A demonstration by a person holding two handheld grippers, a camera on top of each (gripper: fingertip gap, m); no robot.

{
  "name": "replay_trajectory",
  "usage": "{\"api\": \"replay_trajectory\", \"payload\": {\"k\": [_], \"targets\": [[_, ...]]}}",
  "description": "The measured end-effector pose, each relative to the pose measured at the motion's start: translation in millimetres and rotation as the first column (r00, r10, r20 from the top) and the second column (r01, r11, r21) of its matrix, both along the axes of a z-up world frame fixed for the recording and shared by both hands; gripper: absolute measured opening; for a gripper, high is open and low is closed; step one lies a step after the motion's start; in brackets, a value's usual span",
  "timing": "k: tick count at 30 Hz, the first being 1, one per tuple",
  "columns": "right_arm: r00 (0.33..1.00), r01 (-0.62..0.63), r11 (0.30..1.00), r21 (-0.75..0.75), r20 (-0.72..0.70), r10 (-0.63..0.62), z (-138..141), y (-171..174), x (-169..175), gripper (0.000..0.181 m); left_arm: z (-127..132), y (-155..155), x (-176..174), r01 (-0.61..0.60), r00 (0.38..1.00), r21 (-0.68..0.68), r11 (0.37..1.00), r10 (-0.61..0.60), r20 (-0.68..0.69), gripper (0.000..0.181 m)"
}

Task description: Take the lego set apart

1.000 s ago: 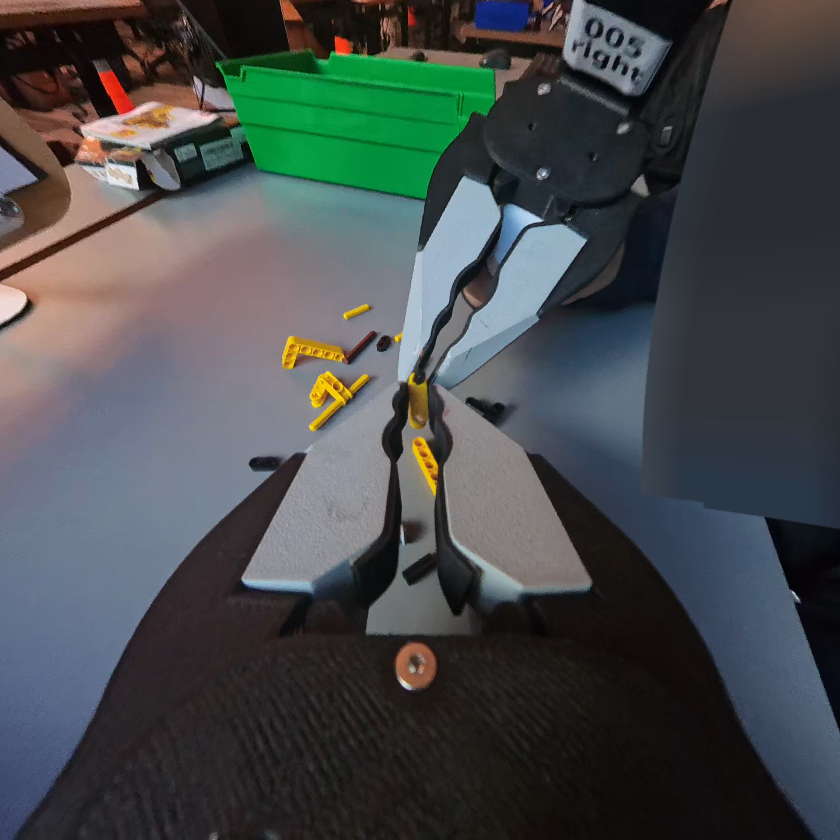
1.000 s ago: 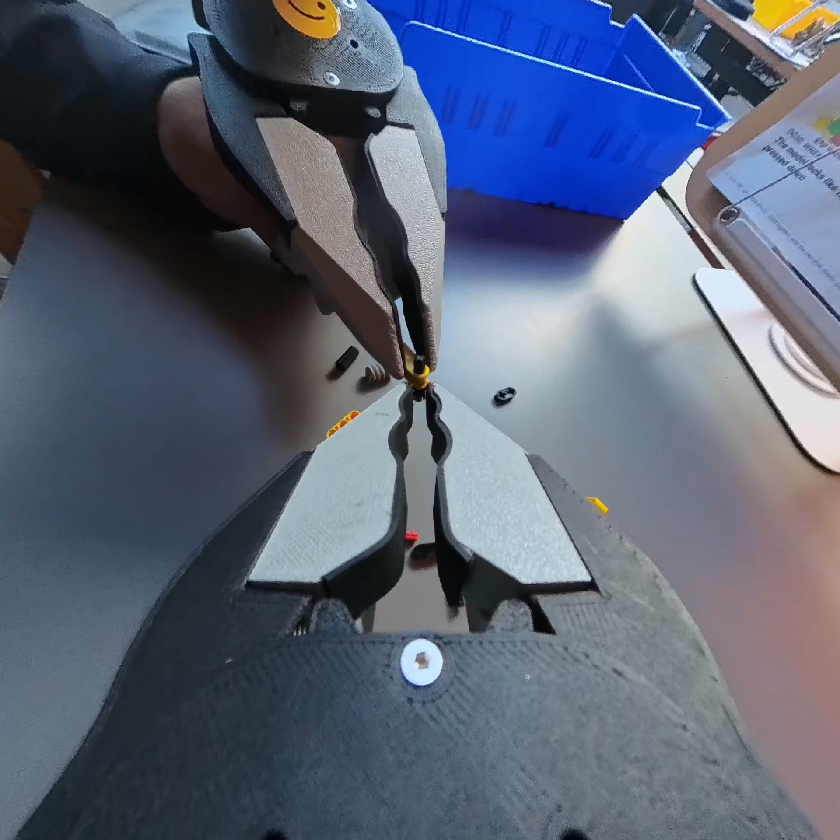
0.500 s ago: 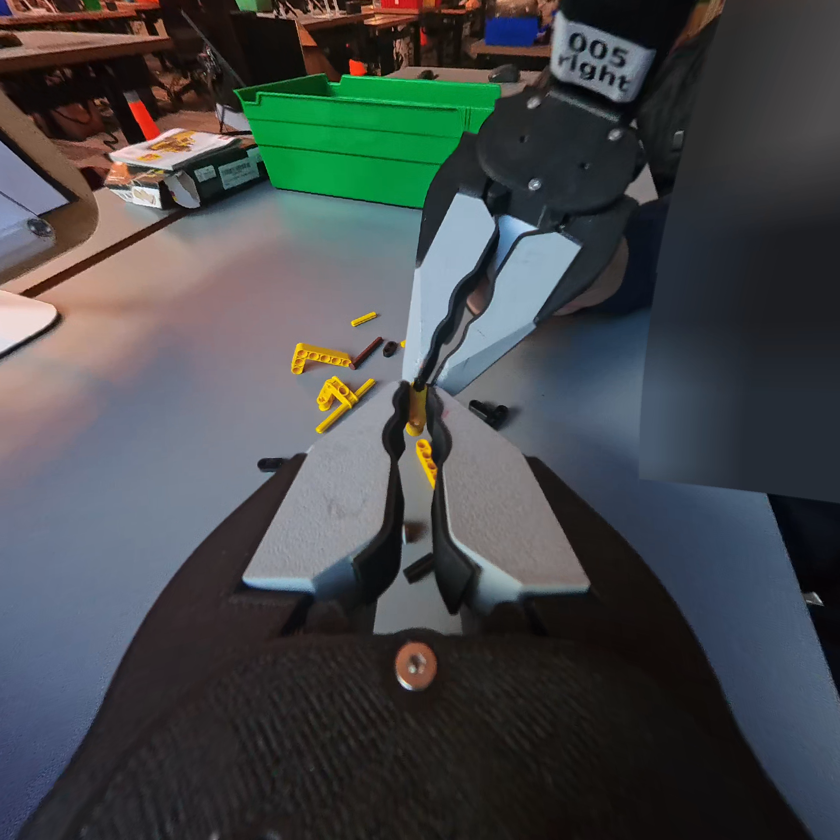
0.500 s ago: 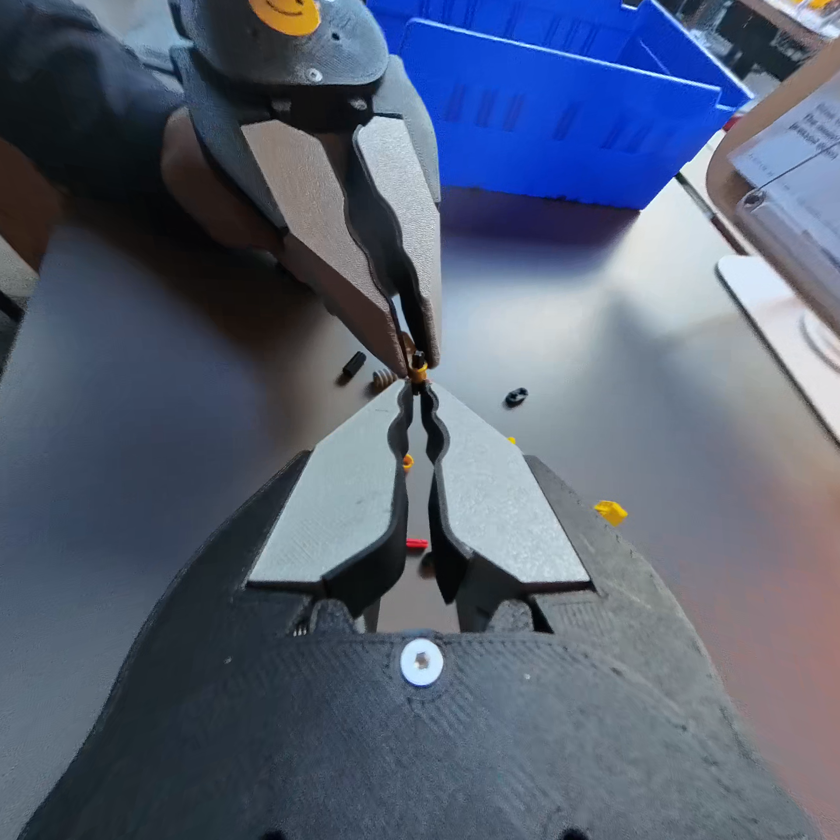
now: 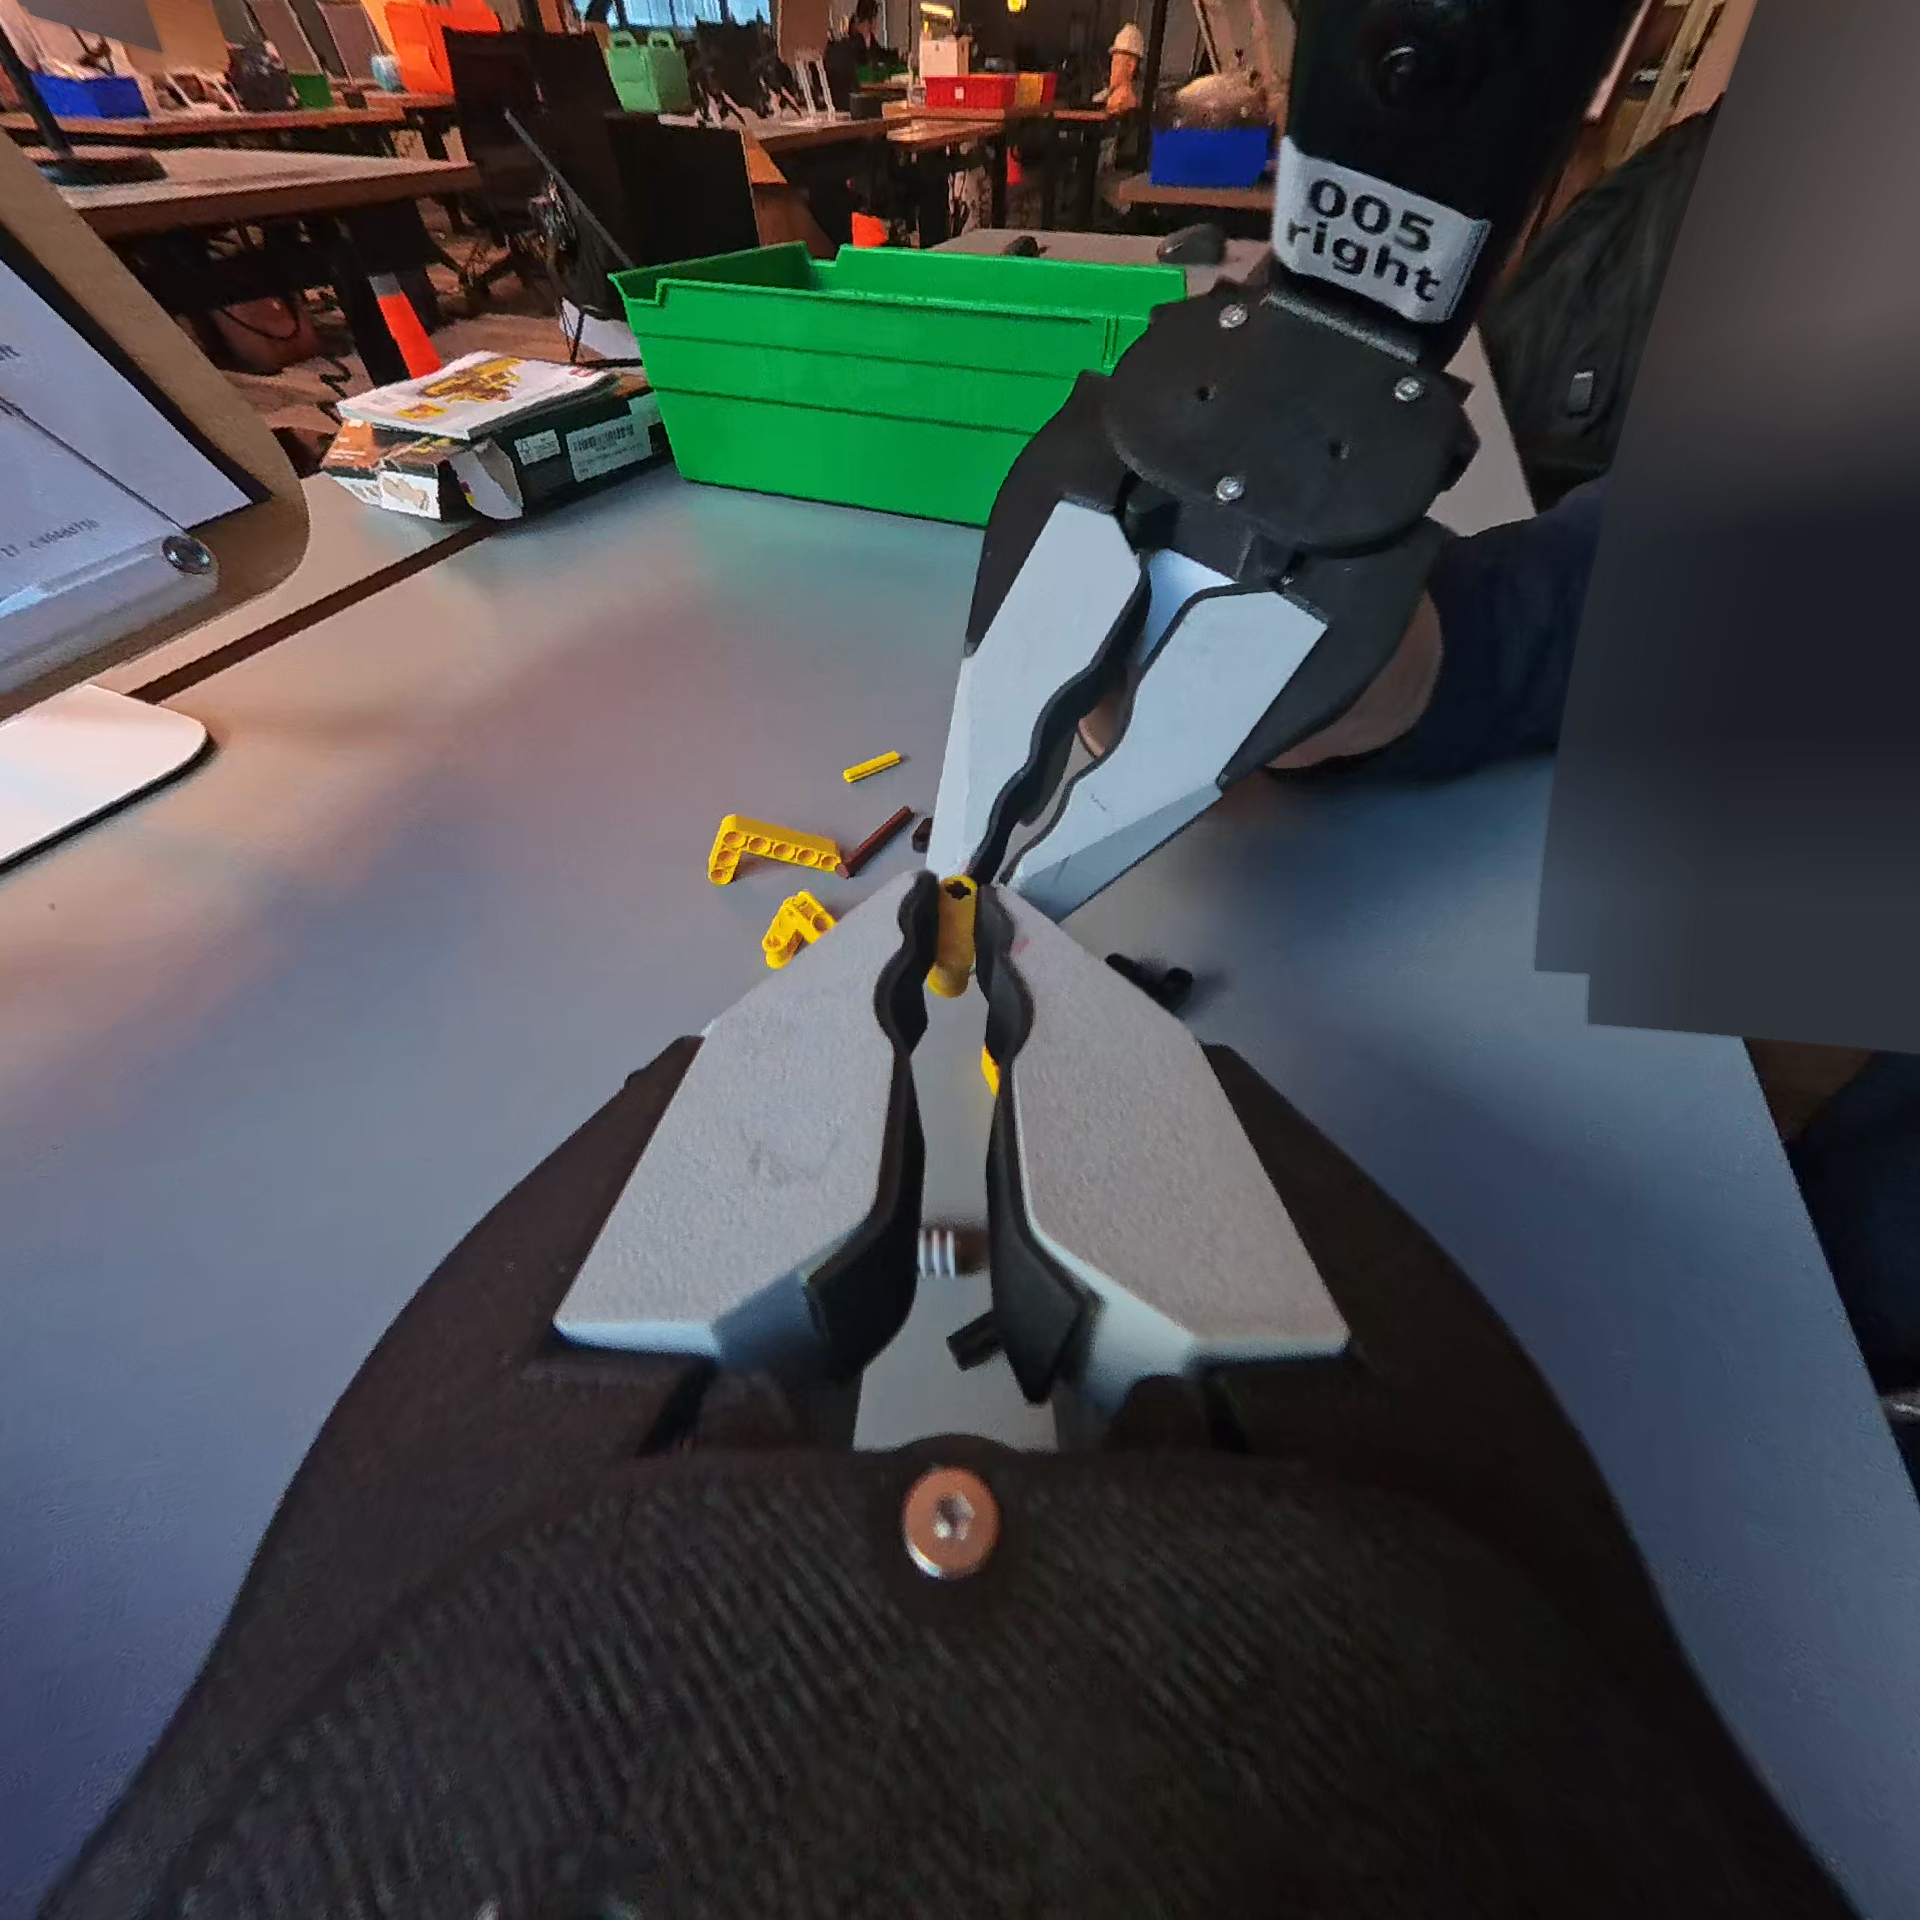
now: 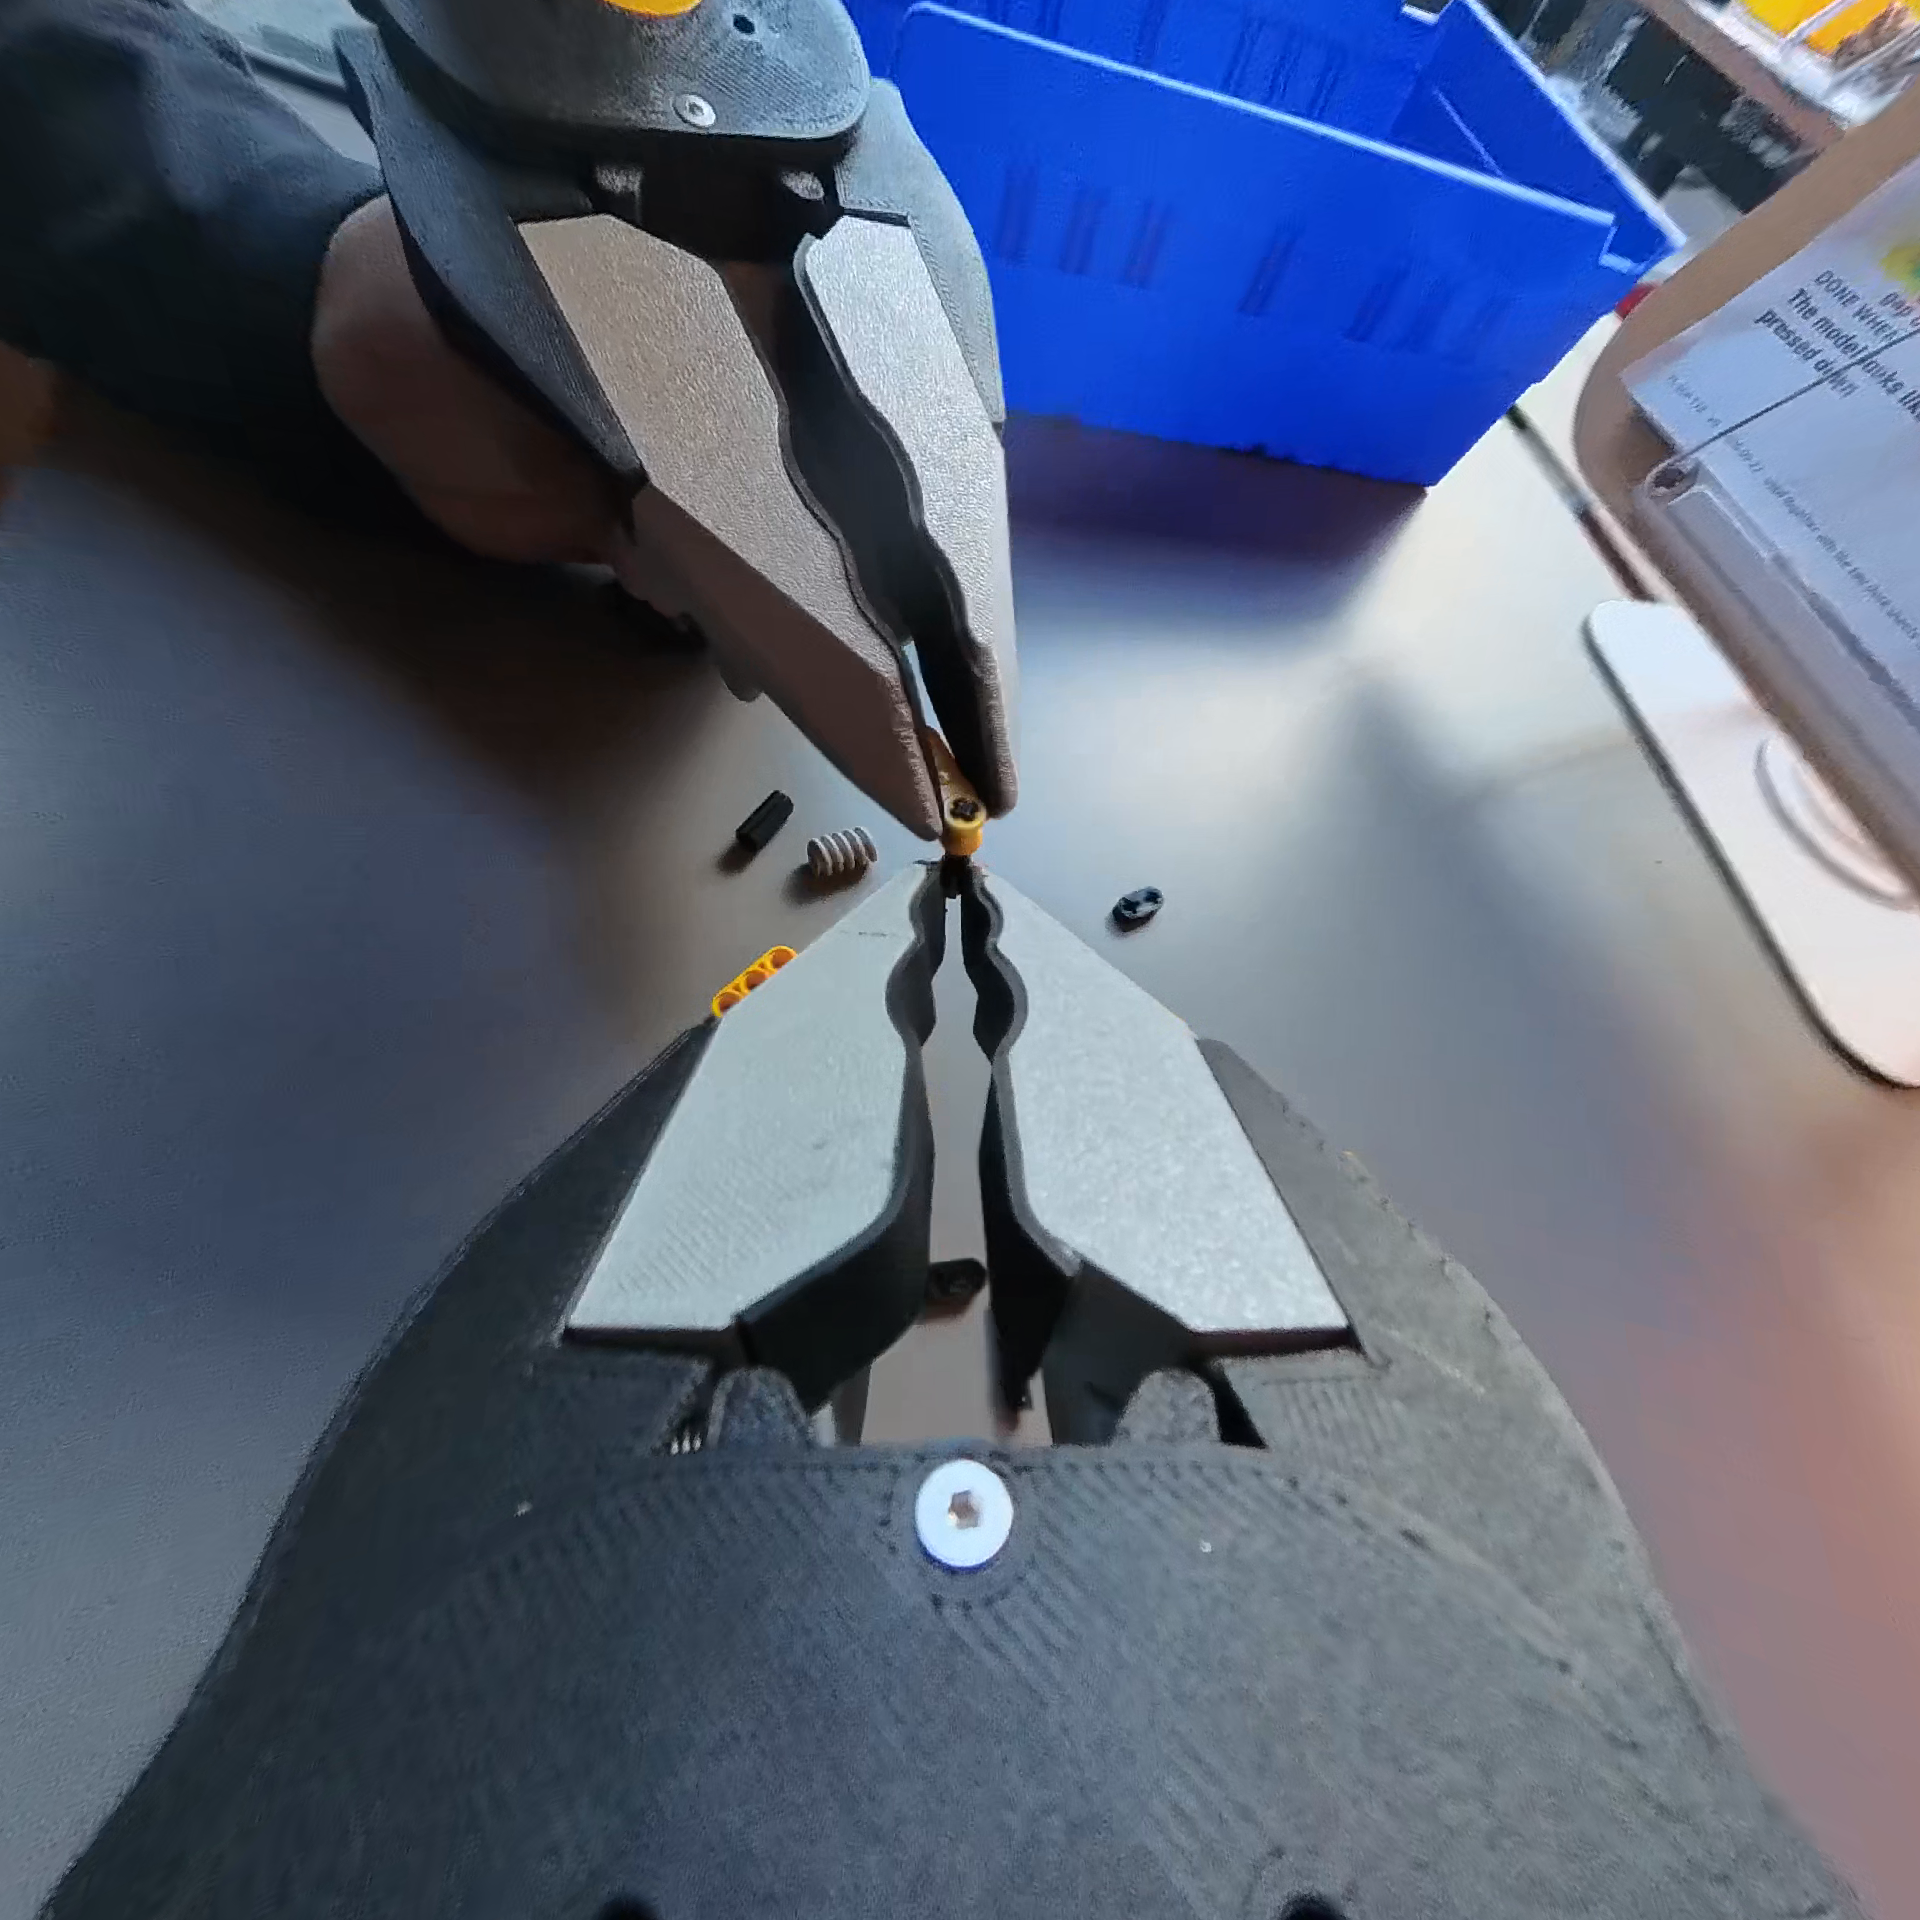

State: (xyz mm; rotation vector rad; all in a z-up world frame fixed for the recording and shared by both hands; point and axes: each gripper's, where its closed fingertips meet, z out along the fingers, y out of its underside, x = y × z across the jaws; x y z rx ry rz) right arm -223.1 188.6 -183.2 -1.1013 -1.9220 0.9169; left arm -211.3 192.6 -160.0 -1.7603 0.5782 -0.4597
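My left gripper [image 5: 954, 914] is shut on a small yellow lego connector [image 5: 952, 935] and holds it above the grey table [image 5: 468, 935]. My right gripper [image 6: 951, 883] meets it tip to tip and looks shut on a tiny black pin [image 6: 951, 876], which barely shows. In the right wrist view the yellow connector [image 6: 962, 823] pokes out of the left gripper's tips [image 6: 971, 790], with a narrow gap to my right tips. In the left wrist view the right gripper [image 5: 979, 864] comes down from the upper right.
Loose parts lie below: a yellow L-beam [image 5: 774, 850], a small yellow piece [image 5: 795, 925], a yellow axle [image 5: 871, 767], a brown axle [image 5: 878, 840], a grey worm gear [image 6: 842, 857], black pins [image 6: 764, 821]. A green bin [image 5: 894, 384], a blue bin [image 6: 1247, 260] and a paper stand [image 6: 1787, 499] ring the area. Left and right tips are no more than a few centimetres apart.
Both grippers have lifted and tilted while staying tip to tip. A small gap has opened between the yellow connector and my right tips, and the connector's end hole now shows.
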Motion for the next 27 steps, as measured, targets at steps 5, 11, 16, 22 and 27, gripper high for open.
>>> {"api": "replay_trajectory", "payload": {"k": [5,11,16,22,27], "targets": [[1.000,-0.002,1.000,0.019,0.002,0.002,-1.6,-1.1,0.8,0.001,-1.8,-1.9,1.1,-0.003,1.000,0.009,1.000,0.003,-0.031,0.003],[0.999,-0.037,0.995,-0.094,-0.036,0.034,9.8,-5.7,3.6,0.001,6.9,-4.5,2.7,0.011,1.000,0.054,0.999,-0.011,0.006,0.004],[0.992,-0.051,0.971,-0.234,-0.121,0.024,26.0,-2.0,4.2,0.002,19.5,-4.8,1.8,0.051,0.985,0.063,0.997,-0.060,0.164,0.005],[0.985,-0.091,0.961,-0.260,-0.165,0.048,34.4,-6.6,3.6,0.011,25.4,-4.8,2.7,0.063,0.975,0.088,0.994,-0.080,0.208,0.004],[0.984,-0.063,0.980,-0.186,-0.177,0.030,34.5,-3.9,1.5,0.003,26.0,-5.1,3.8,0.073,0.970,0.081,0.994,-0.090,0.225,0.005]]}}
